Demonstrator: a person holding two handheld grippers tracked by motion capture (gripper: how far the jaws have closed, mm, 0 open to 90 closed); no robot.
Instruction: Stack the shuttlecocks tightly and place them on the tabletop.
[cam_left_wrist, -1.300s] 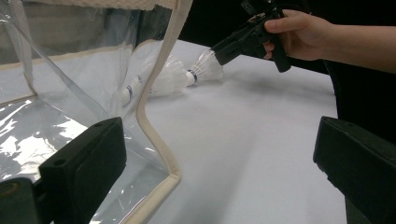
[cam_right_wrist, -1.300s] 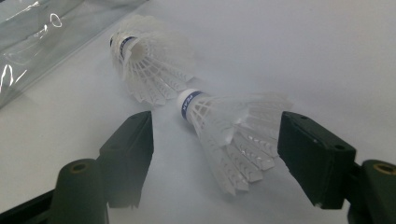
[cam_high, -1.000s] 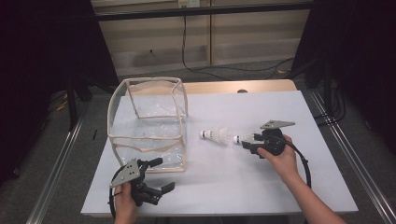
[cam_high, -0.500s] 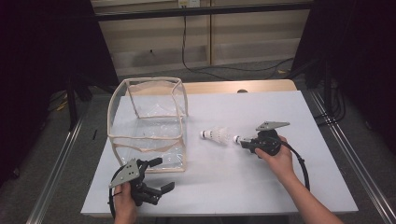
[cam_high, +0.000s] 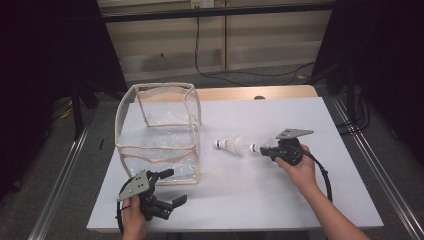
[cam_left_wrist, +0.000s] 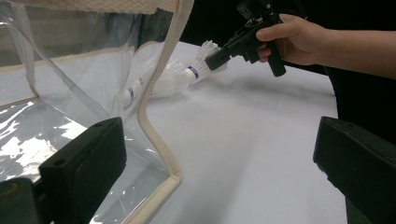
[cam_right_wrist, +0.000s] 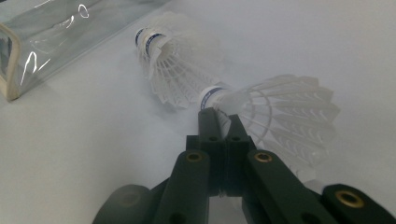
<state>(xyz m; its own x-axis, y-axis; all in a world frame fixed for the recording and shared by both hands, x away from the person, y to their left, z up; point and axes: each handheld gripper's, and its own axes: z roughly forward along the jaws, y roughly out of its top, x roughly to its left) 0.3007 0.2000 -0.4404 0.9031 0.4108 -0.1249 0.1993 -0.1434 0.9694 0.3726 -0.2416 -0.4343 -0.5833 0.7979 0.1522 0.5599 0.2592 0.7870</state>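
Starting at your left, your left gripper (cam_high: 172, 194) is idling at the near edge of the table (cam_high: 260, 200), jaws spread wide with nothing between them, just in front of the clear bag (cam_high: 159, 135). The bag is standing upright with its mouth open to the top, its cream-trimmed near corner (cam_left_wrist: 156, 116) rising right beside your left jaw in the left gripper view.

Moving right, the first shuttlecock (cam_high: 230, 145) is lying on its side on the bare table between the bag and your right hand, cork end pointing toward the bag. Its feather skirt is touching or nearly touching the cork of the second shuttlecock (cam_right_wrist: 280, 116), so the two are forming one line running across the table.

Your right gripper (cam_high: 266, 149) has just been closing, and its jaws are now pinching the second shuttlecock close behind the cork, along the edge of the skirt, as the right gripper view shows. That shuttlecock's long axis is running on from your jaws toward the bag, which sits well off to the left of this hand.

The right hand is clearly the nearer one for both shuttlecocks. I judge that the first shuttlecock is standing directly in the path to the bag, so you are needing to lift before travelling left, and then clear the bag's tall rim.
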